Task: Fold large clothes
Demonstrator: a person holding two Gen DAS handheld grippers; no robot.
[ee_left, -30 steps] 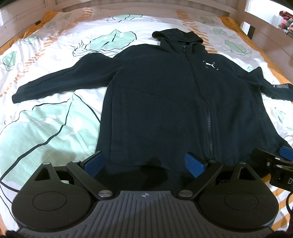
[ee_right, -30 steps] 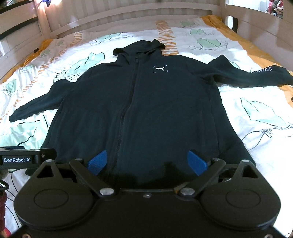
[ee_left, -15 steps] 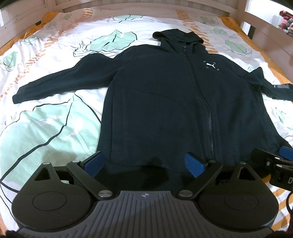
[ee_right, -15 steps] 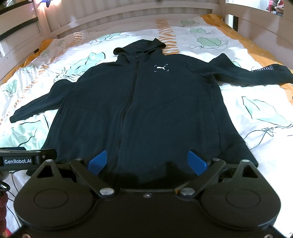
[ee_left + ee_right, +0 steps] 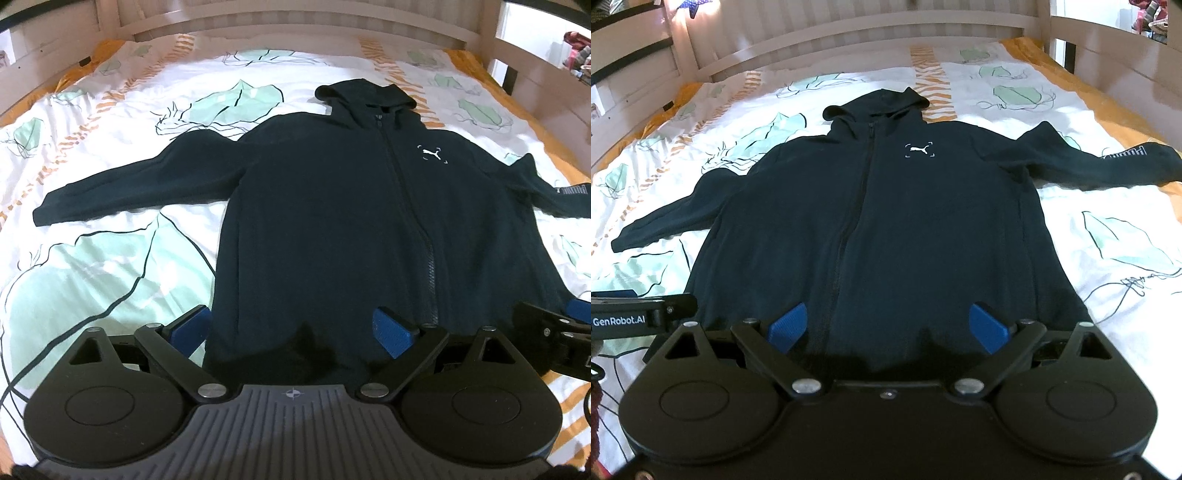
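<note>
A dark navy zip hoodie [image 5: 332, 221] [image 5: 886, 229] lies flat and face up on the bed, hood away from me, both sleeves spread out sideways. A small white logo [image 5: 919, 149] marks its chest. My left gripper [image 5: 293, 326] hangs open above the hem at the hoodie's left half, nothing between its blue pads. Over the hem's right half my right gripper [image 5: 888, 326] is open too, and holds nothing. The hem itself is hidden behind the gripper bodies.
The bedsheet [image 5: 110, 266] is white with green leaf prints and orange edges. A wooden headboard [image 5: 849, 33] and side rails [image 5: 1126, 55] ring the bed. The other gripper shows at the right edge [image 5: 554, 339] of the left view and the left edge [image 5: 635, 317] of the right view.
Both grippers have tilted or pulled back a little, so the hoodie sits lower in both views and more headboard shows. The hoodie has not moved; both stay open.
</note>
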